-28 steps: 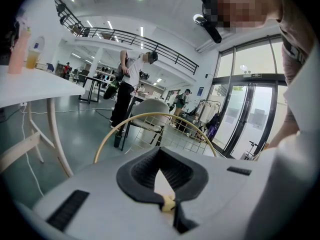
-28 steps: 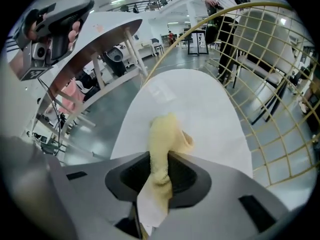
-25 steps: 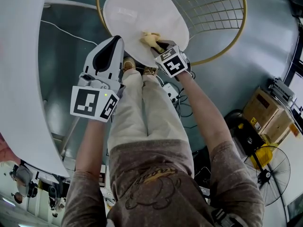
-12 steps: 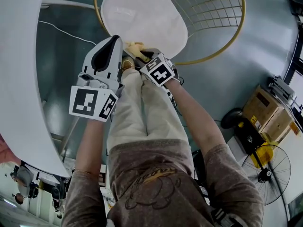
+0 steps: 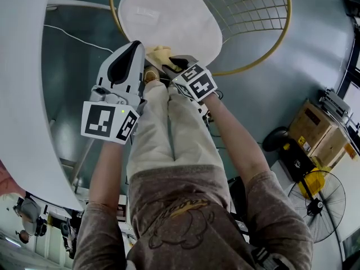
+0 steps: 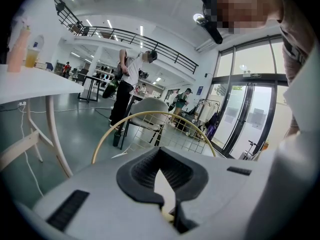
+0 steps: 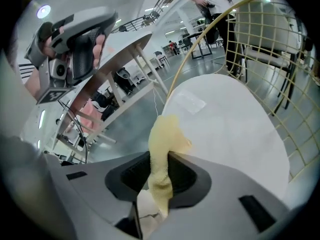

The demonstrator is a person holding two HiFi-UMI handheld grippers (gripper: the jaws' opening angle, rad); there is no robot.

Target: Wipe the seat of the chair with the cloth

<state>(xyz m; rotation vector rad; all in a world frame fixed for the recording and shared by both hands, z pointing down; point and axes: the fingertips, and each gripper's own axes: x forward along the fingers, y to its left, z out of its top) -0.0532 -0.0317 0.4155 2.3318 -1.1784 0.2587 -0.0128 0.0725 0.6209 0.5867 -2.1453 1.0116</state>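
**Inspector:** Firstly, the right gripper (image 5: 170, 65). How do its jaws stand?

**Assessor:** Clamped on the pale yellow fabric cloth (image 7: 167, 134). In the right gripper view (image 7: 160, 176) the cloth is pinched between the two dark pads. One bunched end stands up above them and a shorter end hangs below.

**Inspector:** Location of the cloth relative to the chair?

**Assessor:** In the head view the cloth (image 5: 157, 53) sits at the near edge of the white oval seat cushion (image 5: 169, 16), towards its left side. The cushion (image 7: 230, 119) rests inside the gold wire chair frame (image 5: 247, 7), whose grid back (image 7: 260, 59) rises beyond it. I cannot tell whether the cloth presses on the cushion.

**Inspector:** And the left gripper (image 5: 128, 61)?

**Assessor:** Its jaws are together, with nothing between them. The left gripper view (image 6: 162, 179) shows only a thin wedge of light between the pads. It is held just beside the right gripper, above the person's beige trousers (image 5: 169, 134) and short of the cushion.

**Inspector:** Surroundings?

**Assessor:** A white round table (image 5: 22, 94) stands to the left on the grey floor (image 5: 292, 83), apart from the chair.
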